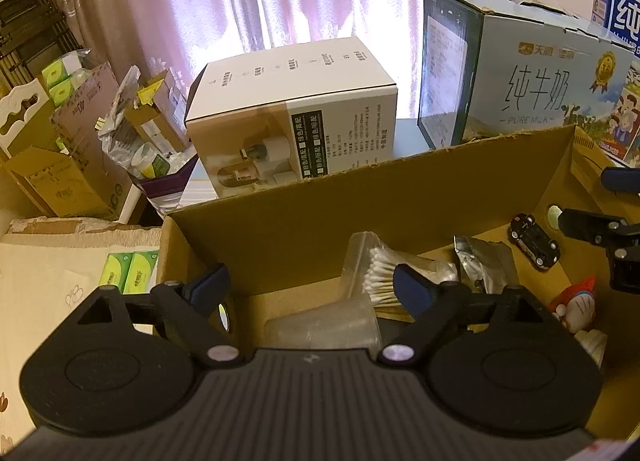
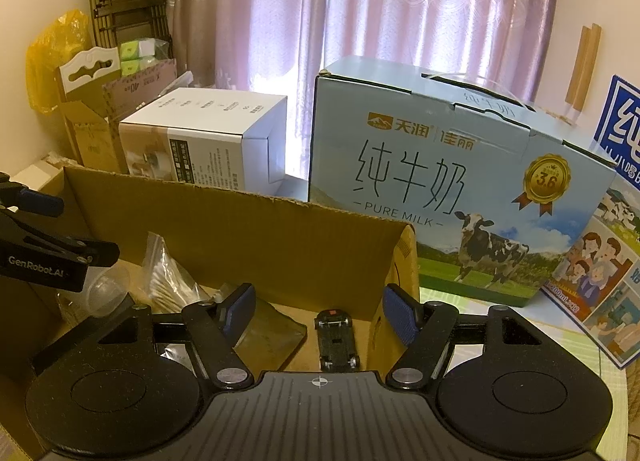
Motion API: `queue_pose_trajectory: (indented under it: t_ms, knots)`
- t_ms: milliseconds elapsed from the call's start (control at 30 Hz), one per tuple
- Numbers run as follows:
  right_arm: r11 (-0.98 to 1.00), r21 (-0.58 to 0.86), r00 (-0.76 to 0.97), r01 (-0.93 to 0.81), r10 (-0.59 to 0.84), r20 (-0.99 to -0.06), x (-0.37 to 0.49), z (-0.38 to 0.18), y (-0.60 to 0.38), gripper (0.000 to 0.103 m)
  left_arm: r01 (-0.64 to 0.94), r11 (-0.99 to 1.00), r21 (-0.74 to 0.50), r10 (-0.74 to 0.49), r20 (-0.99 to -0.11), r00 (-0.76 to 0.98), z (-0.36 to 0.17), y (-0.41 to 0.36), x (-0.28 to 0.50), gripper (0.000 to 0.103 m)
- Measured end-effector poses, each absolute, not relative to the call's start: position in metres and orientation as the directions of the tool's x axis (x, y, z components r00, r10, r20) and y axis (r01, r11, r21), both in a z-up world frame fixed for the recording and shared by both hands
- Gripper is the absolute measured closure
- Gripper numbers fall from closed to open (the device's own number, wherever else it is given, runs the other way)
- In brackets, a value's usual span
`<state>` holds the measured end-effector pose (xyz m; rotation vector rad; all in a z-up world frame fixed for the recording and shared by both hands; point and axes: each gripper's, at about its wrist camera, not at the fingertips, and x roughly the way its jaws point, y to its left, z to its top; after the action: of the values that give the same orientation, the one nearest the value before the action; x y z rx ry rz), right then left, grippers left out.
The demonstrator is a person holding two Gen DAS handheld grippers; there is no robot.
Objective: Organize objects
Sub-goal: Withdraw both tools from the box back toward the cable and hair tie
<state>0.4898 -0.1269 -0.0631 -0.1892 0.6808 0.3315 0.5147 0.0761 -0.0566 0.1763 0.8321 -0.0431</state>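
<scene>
An open cardboard box [image 1: 280, 205] [image 2: 224, 217] holds the objects. Inside lie a clear plastic cup [image 1: 324, 327], a bag of cotton swabs [image 1: 380, 273] [image 2: 168, 277], a silver foil packet [image 1: 480, 261] [image 2: 268, 333], a black toy car [image 1: 534, 241] [image 2: 336, 341] and a small red-and-white figurine [image 1: 576, 305]. My left gripper [image 1: 310, 287] hovers open over the cup, holding nothing. My right gripper [image 2: 318, 313] is open just above the toy car, near the box's right wall. Each gripper shows at the edge of the other's view.
Behind the box stand a white appliance carton [image 1: 292, 113] [image 2: 200, 137] and a blue milk carton [image 1: 528, 73] [image 2: 452, 181]. Cardboard boxes and green tissue packs [image 1: 128, 273] crowd the left. A folded rack [image 2: 128, 1] and curtains [image 2: 360, 1] are at the back.
</scene>
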Motion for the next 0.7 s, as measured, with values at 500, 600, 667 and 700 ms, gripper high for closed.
queue_pose_trajectory:
  t_ms: [500, 600, 667, 700]
  knots:
    - [0.944, -0.023, 0.728, -0.329, 0.239, -0.642, 0.468, -0.055, -0.132, 0.033, 0.106, 0.988, 0.109, 0.008, -0.736, 0.677, -0.038, 0.076, 0.498, 0.012]
    - [0.948, 0.007, 0.729, -0.319, 0.25, -0.637, 0.458, -0.048, -0.136, 0.032, 0.105, 0.99, 0.097, -0.001, -0.734, 0.679, -0.032, 0.076, 0.489, 0.012]
    - [0.949, 0.021, 0.731, -0.313, 0.255, -0.633, 0.451, -0.044, -0.138, 0.031, 0.105, 0.99, 0.089, -0.006, -0.733, 0.68, -0.027, 0.076, 0.482, 0.012]
    - [0.95, 0.026, 0.732, -0.311, 0.257, -0.632, 0.447, -0.042, -0.138, 0.031, 0.104, 0.991, 0.087, -0.007, -0.733, 0.68, -0.026, 0.075, 0.478, 0.012]
